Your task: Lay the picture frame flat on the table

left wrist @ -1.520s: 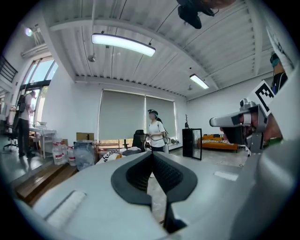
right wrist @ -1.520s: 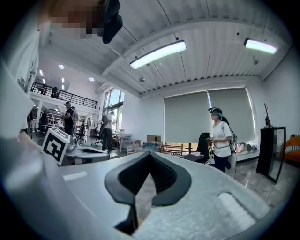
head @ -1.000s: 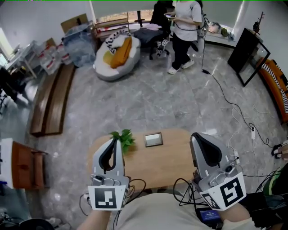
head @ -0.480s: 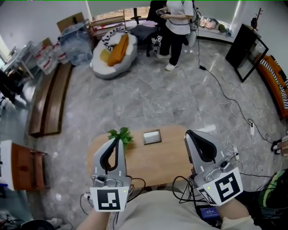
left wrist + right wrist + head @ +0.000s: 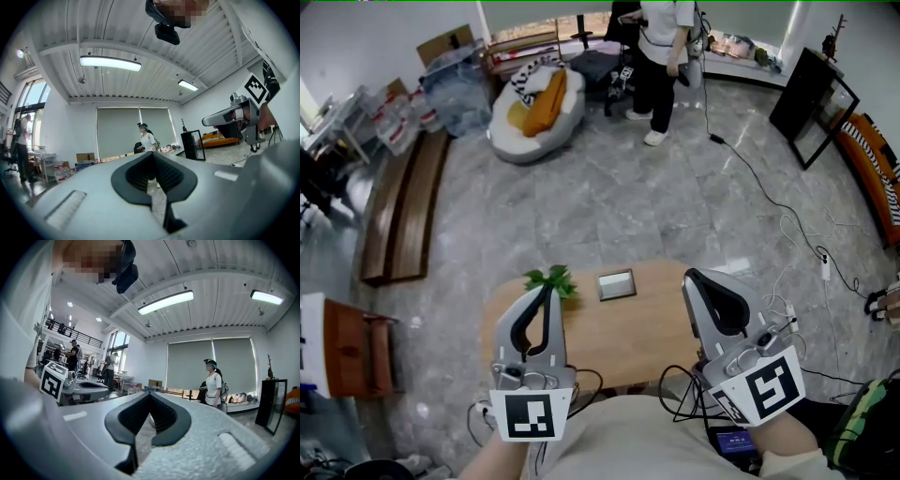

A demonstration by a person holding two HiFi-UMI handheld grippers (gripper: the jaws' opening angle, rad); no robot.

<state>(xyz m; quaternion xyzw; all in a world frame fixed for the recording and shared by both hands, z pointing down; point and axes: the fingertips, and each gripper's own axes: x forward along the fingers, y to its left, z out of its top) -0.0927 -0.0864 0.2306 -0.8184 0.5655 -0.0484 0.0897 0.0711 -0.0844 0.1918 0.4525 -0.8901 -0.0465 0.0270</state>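
Observation:
A small picture frame (image 5: 616, 285) lies flat near the far edge of the round wooden table (image 5: 628, 337) in the head view. My left gripper (image 5: 546, 289) is held up over the table's near left, shut and holding nothing. My right gripper (image 5: 694, 278) is raised over the near right, also shut with nothing in it. Both sit well short of the frame and tilt upward. The left gripper (image 5: 151, 155) in its own view and the right gripper (image 5: 149, 394) in its own view face the room and ceiling, so neither shows the frame.
A small green plant (image 5: 551, 278) stands on the table's far left, just beyond my left gripper. Cables (image 5: 787, 225) trail over the grey floor at right. A person (image 5: 660, 56) walks at the far side, by a white beanbag (image 5: 536, 101). Wooden benches (image 5: 403, 206) lie left.
The view has shifted slightly, and both grippers sit a little lower in it. The person at the far side has stepped left. The frame stays flat on the table.

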